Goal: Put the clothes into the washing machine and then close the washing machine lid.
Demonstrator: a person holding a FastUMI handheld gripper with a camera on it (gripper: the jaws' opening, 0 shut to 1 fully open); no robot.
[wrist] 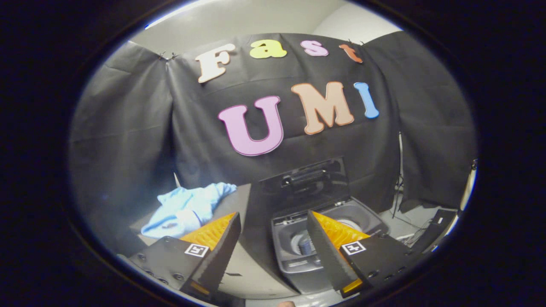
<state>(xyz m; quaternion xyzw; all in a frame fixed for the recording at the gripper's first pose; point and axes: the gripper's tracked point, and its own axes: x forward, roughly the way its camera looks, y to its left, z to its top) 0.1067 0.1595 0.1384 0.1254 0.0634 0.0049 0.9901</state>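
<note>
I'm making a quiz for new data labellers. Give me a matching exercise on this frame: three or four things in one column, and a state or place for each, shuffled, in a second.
Things:
1. washing machine lid
2. clothes
3. gripper
4. washing machine

States or places:
A. lying in a light blue heap beyond the left finger
B. open, holding nothing
C. raised, standing upright
D. just ahead of the right finger, tub exposed

Pairs: 1-C, 2-A, 3-B, 4-D
</note>
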